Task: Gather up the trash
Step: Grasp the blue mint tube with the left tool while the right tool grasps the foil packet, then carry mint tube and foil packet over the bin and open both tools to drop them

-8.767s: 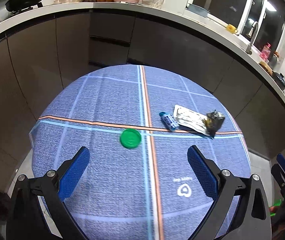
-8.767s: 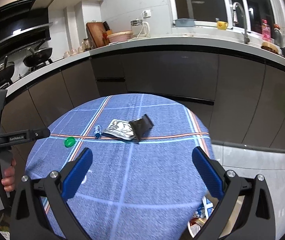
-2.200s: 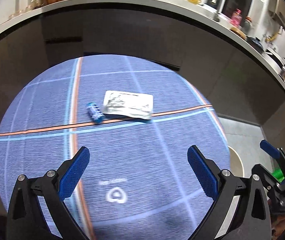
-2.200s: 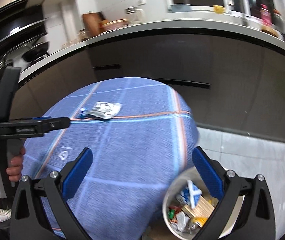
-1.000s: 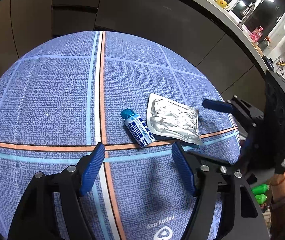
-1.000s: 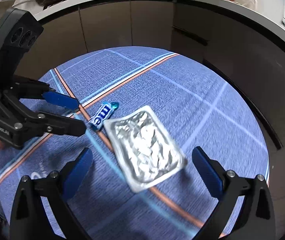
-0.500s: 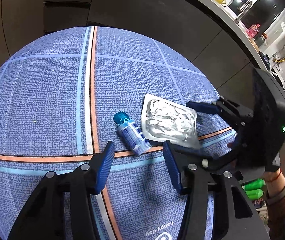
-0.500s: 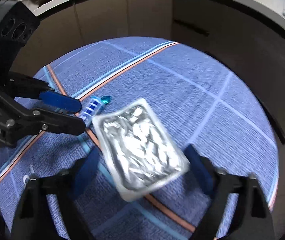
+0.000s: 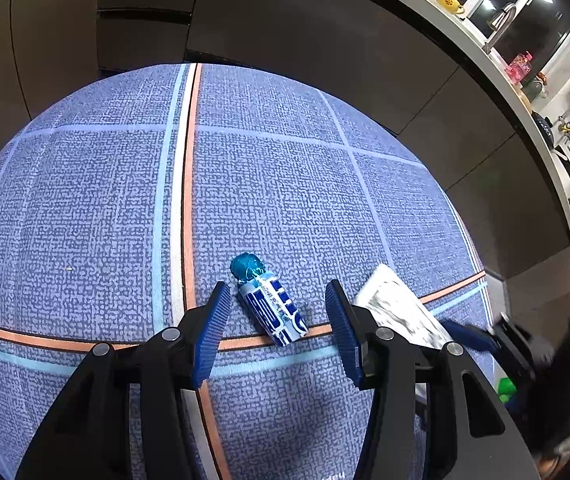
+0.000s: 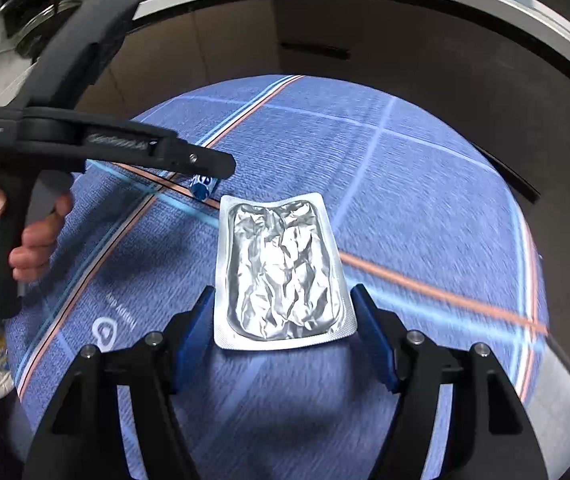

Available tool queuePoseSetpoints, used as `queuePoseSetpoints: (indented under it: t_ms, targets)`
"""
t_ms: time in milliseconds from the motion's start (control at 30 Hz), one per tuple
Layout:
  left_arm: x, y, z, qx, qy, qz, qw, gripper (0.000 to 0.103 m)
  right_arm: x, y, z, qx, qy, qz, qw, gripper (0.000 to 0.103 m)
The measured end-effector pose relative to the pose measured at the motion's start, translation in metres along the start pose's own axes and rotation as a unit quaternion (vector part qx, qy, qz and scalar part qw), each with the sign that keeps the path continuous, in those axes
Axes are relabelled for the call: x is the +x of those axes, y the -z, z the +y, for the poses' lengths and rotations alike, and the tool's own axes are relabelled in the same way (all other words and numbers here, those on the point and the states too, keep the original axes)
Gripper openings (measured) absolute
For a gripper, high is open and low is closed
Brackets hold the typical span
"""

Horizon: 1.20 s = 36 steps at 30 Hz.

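Left claw (image 9: pixel 277 328) sits apart, blue ribbed pads either side of the candy roll (image 9: pixel 271 306) at lower centre of its frame, no contact visible yet. Right claw (image 10: pixel 283 336) is also apart, straddling the near end of the foil pouch (image 10: pixel 281 270) at centre of its view; whether the pads touch the pouch edges I cannot tell. Both items lie flat on the bench (image 9: pixel 85 200), just beside each other, pouch to the right of the roll in the left view. Candy roll: small paper-wrapped cylinder, blue-white print, twisted teal foil end; probably light, fairly stiff, may roll, so pinch across the middle of the barrel. Foil pouch: flat silver rectangle, crinkled centre, sealed flat rim, rounded corners; looks empty, very light, thin, slick, likely to buckle or slide, so best taken by squeezing the near edges so it bows up, or by nipping a rim. Bench cover is woven blue fabric with orange and pale stripes, grippy-looking texture.
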State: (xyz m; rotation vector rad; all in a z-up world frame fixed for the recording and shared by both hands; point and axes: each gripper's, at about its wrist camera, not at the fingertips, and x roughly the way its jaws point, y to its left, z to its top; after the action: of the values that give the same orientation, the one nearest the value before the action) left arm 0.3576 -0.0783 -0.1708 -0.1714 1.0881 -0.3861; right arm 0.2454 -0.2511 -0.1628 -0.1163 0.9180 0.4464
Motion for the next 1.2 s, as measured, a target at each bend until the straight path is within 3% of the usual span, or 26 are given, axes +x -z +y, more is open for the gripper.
queuePoseSetpoints:
  t_ms: [67, 133, 167, 333, 767, 1000, 1200]
  targets:
    - [0.001, -0.001, -0.004, 0.006, -0.010, -0.004, 0.9999, 0.047, -0.009, 0.009, -0.002, 0.027, 0.008, -0.009, 1.000, 0.068]
    - [0.002, 0.001, -0.010, 0.017, -0.029, -0.007, 0.9994, 0.030, -0.019, 0.018, -0.004, 0.058, 0.012, -0.022, 0.998, 0.068]
    - [0.003, 0.001, -0.013, 0.022, -0.035, -0.008, 0.9991, 0.027, -0.023, 0.022, -0.005, 0.066, 0.015, -0.025, 0.997, 0.068]
    - [0.000, 0.005, -0.013, 0.020, -0.027, -0.006, 0.9994, 0.017, -0.044, 0.039, -0.007, 0.110, 0.023, -0.045, 0.993, 0.068]
    - [-0.075, 0.050, -0.040, 0.077, 0.004, -0.045, 0.9960, 0.012, -0.108, 0.076, 0.001, 0.158, 0.046, -0.093, 0.982, 0.068]
    - [-0.115, 0.076, -0.087, 0.124, 0.050, -0.062, 0.9891, 0.012, -0.155, 0.108, -0.004, 0.178, 0.078, -0.117, 0.974, 0.068]
    - [-0.117, 0.099, -0.135, 0.170, 0.095, -0.048, 0.9796, 0.012, -0.184, 0.135, -0.018, 0.203, 0.115, -0.122, 0.965, 0.068]
